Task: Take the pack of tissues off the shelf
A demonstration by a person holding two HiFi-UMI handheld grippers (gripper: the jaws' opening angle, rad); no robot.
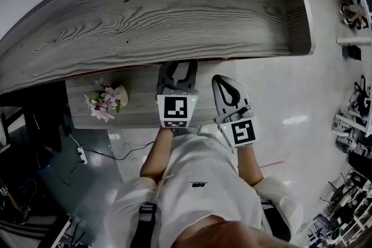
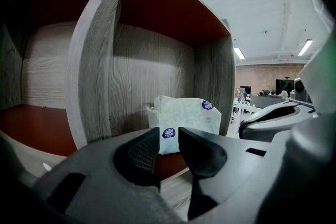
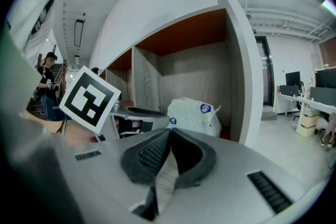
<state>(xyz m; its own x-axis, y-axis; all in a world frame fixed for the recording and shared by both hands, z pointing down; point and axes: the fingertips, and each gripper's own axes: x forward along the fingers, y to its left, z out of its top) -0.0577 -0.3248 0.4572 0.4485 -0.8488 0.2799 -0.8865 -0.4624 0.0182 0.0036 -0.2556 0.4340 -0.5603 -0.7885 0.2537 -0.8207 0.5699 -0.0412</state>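
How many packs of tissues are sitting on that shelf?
1. The pack of tissues stands in the right-hand compartment of the shelf, close to its right wall. The compartment to its left shows none, but parts of the shelf are out of view, so more may be hidden.

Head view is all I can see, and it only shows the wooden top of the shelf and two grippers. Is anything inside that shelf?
Observer: Yes. A pack of tissues stands upright in the compartment to the right of the divider, on its red-brown floor.
Operator: Has the left gripper got hold of it?
Observer: No. The left gripper has its jaws apart, and the pack sits beyond their tips with no pad pressing on it.
Operator: And the right one?
Observer: The right gripper has its jaws together with nothing between them.
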